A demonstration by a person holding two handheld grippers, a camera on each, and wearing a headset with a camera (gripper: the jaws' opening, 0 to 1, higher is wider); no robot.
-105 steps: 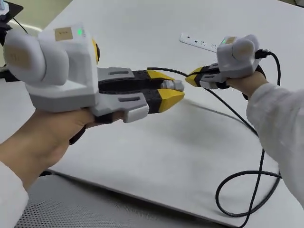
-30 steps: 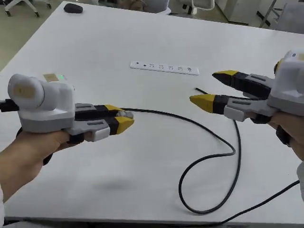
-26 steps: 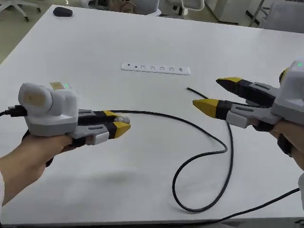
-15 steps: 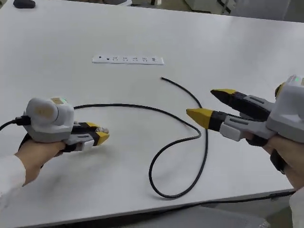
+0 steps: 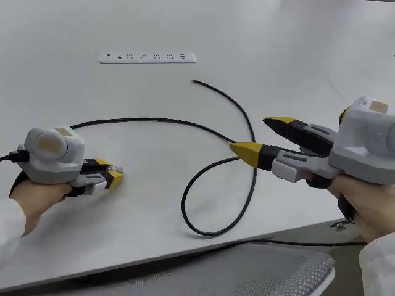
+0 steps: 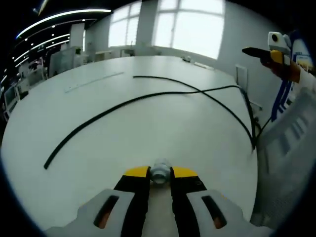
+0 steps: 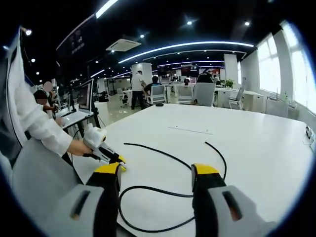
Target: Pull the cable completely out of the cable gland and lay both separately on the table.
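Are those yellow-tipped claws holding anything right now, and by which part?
The left gripper pinches the small grey cable gland by its sides, between its jaw tips. The right gripper is open and holds nothing.

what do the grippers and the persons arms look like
Both grippers are alike: the left gripper and right gripper have bulky white-grey bodies, black jaws with pointed yellow tips, and a tan label on top. A green light glows on the left one, and a thin black lead plugs into its rear. The person wears white sleeves.
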